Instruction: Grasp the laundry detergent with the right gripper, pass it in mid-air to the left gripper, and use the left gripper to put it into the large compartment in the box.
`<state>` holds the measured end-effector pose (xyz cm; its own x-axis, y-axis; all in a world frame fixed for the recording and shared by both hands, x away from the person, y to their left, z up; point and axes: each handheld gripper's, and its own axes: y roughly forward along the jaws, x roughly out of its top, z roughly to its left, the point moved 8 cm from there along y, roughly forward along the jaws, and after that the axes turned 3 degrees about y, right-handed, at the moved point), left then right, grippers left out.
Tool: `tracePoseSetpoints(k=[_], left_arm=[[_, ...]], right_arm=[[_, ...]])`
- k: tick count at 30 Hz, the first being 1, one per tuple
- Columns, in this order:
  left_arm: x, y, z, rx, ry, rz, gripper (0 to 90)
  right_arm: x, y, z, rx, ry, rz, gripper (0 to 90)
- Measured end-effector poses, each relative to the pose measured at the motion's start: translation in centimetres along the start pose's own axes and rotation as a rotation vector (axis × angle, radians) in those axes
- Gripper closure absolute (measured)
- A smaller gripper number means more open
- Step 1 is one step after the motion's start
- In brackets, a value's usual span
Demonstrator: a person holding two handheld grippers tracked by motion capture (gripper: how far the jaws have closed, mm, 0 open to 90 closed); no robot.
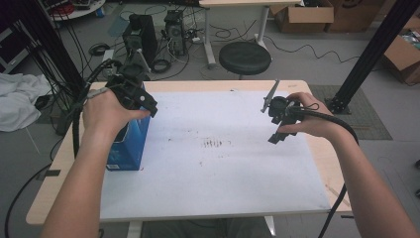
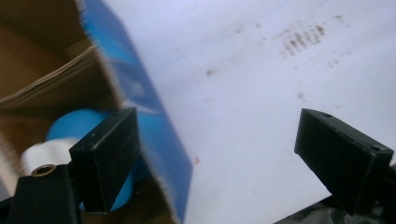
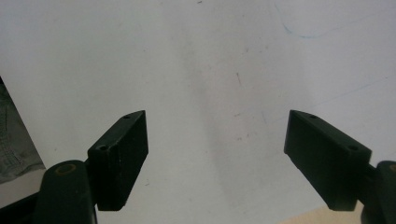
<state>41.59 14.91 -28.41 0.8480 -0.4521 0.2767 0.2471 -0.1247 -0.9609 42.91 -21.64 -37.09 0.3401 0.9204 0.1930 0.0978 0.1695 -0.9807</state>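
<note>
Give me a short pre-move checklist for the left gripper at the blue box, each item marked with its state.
1. Left gripper jaws apart: ok.
2. Jaws straddle the blue box wall, one inside and one outside: ok.
3. Box open on top, blue-and-white object visible inside: ok.
4. What the object is: cannot tell.
5. Right gripper open, over bare white mat, away from box: ok.
6. Box standing steady on the mat: cannot tell.

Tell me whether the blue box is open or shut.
Open. The left gripper view looks past the blue box wall into its brown cardboard inside, where a blue and white object lies. One jaw of the left tool reaches inside.
</note>
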Motion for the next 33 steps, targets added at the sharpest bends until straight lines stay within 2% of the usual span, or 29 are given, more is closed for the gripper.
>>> tracePoseSetpoints(k=[9,16,24,33], left_arm=[[1.7,1.4,-5.1,-0.044,0.164,0.004,14.0],[2.3,2.7,-8.1,-0.069,0.277,0.013,14.0],[3.0,3.7,-10.3,-0.092,0.334,0.019,10.8],[3.3,3.9,-10.8,-0.096,0.345,0.017,10.8]], right_arm=[[0.6,-0.5,0.2,-0.003,-0.008,0.008,20.2],[0.8,-0.5,0.3,0.0,-0.013,0.023,20.4],[0.9,-0.6,0.3,0.001,-0.017,0.027,20.3],[0.8,-0.5,0.3,0.004,-0.018,0.029,20.2]])
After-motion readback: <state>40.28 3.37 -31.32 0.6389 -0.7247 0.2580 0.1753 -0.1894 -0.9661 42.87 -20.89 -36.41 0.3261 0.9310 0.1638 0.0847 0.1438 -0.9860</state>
